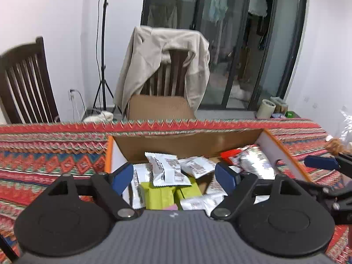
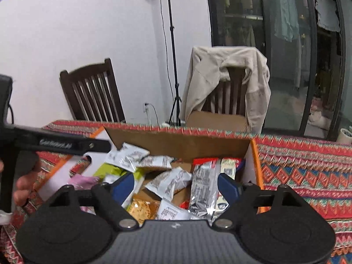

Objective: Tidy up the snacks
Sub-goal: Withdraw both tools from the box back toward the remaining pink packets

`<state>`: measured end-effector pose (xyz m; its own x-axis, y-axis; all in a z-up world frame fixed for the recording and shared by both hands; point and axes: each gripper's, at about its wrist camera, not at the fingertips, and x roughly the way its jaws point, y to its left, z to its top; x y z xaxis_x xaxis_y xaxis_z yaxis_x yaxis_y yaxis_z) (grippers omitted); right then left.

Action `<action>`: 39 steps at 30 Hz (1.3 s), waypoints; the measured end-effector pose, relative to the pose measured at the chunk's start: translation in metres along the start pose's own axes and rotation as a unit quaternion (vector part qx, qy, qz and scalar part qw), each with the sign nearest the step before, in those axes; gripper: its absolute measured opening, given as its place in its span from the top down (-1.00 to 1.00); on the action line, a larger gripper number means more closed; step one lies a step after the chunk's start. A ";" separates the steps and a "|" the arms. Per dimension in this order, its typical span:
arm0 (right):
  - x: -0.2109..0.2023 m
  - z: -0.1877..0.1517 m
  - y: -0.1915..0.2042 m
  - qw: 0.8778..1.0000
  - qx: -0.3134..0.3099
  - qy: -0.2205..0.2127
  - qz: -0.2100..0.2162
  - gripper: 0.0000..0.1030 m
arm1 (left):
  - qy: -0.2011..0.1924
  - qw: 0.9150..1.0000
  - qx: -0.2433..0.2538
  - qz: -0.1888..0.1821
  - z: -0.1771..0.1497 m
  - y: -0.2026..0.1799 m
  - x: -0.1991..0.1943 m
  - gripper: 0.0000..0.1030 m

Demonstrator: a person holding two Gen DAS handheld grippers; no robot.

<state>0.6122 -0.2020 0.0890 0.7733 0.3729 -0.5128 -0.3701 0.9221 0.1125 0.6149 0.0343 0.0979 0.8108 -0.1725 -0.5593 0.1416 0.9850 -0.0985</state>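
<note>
While both claws gape empty (blue-padded), snack packets (image 2: 169, 182) fill the box (image 2: 176, 143).

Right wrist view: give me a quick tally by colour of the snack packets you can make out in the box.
In the cardboard box, partly hidden by the right gripper, so counts are minimums:
White packets: 5
Silver packets with red ends: 2
Lime-green packets: 2
Pink packet: 1
Orange cracker packet: 1
Total: 11

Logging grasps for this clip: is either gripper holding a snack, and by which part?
Nothing is held: the left gripper and right gripper are both open above the snack box.
</note>
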 end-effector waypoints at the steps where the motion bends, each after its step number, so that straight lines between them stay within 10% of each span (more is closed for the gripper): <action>1: -0.010 0.003 0.002 1.000 -0.005 -0.007 0.002 -0.60 | -0.010 1.000 -0.004 0.007 0.000 -0.001 -0.017 -0.61; 17: -0.253 -0.043 0.046 0.989 -0.086 -0.119 0.000 -1.00 | -0.172 0.985 0.015 0.012 -0.128 -0.038 -0.295 -0.99; 26: -0.331 -0.166 0.062 0.993 -0.056 -0.099 -0.039 -1.00 | -0.103 0.994 -0.043 -0.003 -0.247 -0.059 -0.321 -1.00; 32: -0.319 -0.250 0.061 0.996 0.052 -0.043 -0.057 -1.00 | -0.064 0.995 -0.008 0.078 -0.297 -0.070 -0.306 -1.00; 39: -0.306 -0.295 0.075 0.995 0.052 -0.010 -0.079 -1.00 | -0.036 0.995 -0.042 0.086 -0.316 -0.064 -0.296 -1.00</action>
<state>0.1959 -0.2769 0.0028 0.8282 0.2226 -0.5144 -0.1875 0.9749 0.1200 0.1859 0.0220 0.0097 0.8583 0.0030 -0.5132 -0.0493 0.9959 -0.0765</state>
